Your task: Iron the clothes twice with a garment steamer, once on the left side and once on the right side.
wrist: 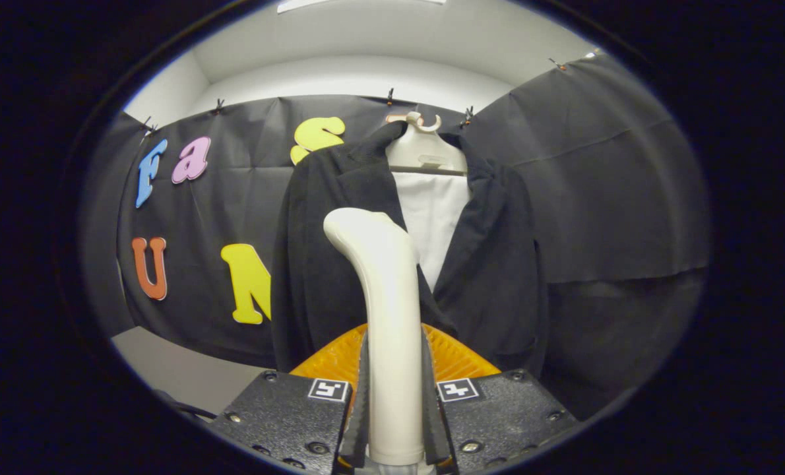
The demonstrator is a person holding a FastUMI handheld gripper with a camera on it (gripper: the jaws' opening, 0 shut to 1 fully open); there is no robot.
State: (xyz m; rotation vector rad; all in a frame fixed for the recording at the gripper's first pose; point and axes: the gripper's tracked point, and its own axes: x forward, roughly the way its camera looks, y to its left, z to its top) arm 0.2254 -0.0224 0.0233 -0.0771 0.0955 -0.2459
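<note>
A white garment steamer (384,297) stands upright between my fingers, its curved head leaning toward the left front panel of the jacket. My gripper (394,389) is shut on the steamer's handle, both dark fingers (361,396) pressing its sides. Beyond it hangs a black jacket (498,264) on a pale hanger (425,148), with a white lining or shirt (435,218) showing in the open front. The steamer's head hides part of the jacket's left lapel; I cannot tell whether it touches the cloth.
An orange ribbed part (455,359) lies just behind my fingers, at the jacket's lower edge. Black cloth (617,198) lines the booth walls behind and to the right. A pale floor or table strip (175,369) shows at the lower left.
</note>
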